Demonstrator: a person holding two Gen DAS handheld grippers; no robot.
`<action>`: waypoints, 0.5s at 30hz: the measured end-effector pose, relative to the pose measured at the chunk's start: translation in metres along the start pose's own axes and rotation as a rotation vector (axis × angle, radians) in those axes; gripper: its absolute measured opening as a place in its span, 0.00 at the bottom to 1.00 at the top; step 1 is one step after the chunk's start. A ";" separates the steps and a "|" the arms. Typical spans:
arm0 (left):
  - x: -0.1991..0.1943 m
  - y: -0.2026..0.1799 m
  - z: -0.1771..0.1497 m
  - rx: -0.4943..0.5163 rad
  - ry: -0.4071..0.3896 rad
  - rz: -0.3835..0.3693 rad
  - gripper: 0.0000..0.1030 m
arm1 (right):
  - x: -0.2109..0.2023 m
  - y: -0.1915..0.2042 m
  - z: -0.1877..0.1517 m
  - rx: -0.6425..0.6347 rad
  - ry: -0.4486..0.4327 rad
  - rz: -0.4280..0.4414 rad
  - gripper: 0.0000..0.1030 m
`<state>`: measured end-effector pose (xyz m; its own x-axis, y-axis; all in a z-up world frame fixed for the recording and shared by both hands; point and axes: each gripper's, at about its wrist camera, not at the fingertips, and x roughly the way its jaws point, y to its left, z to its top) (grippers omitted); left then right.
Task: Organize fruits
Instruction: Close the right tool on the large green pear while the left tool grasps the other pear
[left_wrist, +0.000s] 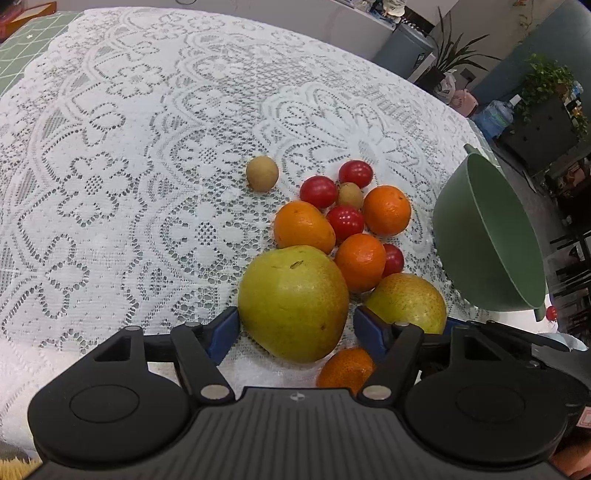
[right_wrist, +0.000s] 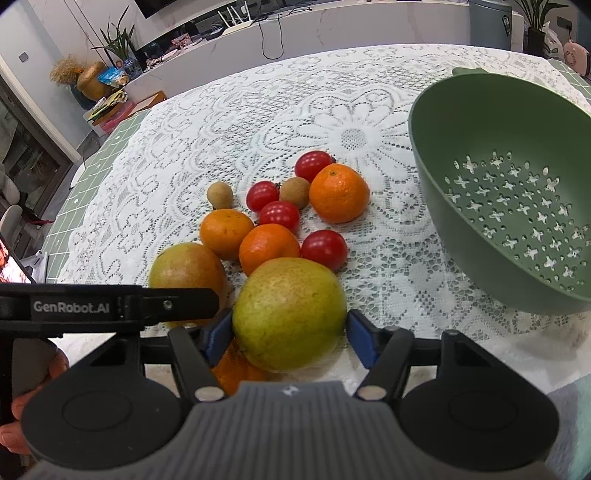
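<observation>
A pile of fruit lies on the lace tablecloth (left_wrist: 129, 184): two green-yellow pears, several mandarins, several cherry tomatoes and two small brown longans. My left gripper (left_wrist: 293, 326) is open with its blue pads either side of the larger pear (left_wrist: 293, 301). My right gripper (right_wrist: 290, 334) is open around the second pear (right_wrist: 290, 314), pads at its flanks. That second pear also shows in the left wrist view (left_wrist: 408, 302). A mandarin (left_wrist: 345, 367) lies low between the grippers. The green colander (right_wrist: 498, 184) stands empty to the right.
The left gripper's black body (right_wrist: 107, 304) crosses the lower left of the right wrist view, over the other pear (right_wrist: 186, 267). One longan (left_wrist: 262, 173) sits apart from the pile. The table edge is near the colander (left_wrist: 487, 236). Plants and furniture stand beyond.
</observation>
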<state>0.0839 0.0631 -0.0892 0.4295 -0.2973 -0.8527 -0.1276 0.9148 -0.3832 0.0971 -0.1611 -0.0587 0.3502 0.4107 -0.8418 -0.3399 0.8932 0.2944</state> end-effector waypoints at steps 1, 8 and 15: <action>0.001 0.000 0.000 -0.003 0.005 0.004 0.74 | 0.000 0.000 0.000 -0.002 -0.001 -0.002 0.62; 0.001 -0.003 -0.001 -0.007 -0.002 0.013 0.70 | 0.000 0.001 0.000 -0.009 -0.003 -0.005 0.61; -0.007 -0.012 -0.007 0.011 -0.033 0.065 0.69 | -0.003 0.005 -0.003 -0.041 -0.014 -0.031 0.61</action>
<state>0.0764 0.0526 -0.0811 0.4501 -0.2280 -0.8634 -0.1462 0.9350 -0.3231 0.0910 -0.1583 -0.0557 0.3735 0.3862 -0.8434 -0.3646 0.8972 0.2494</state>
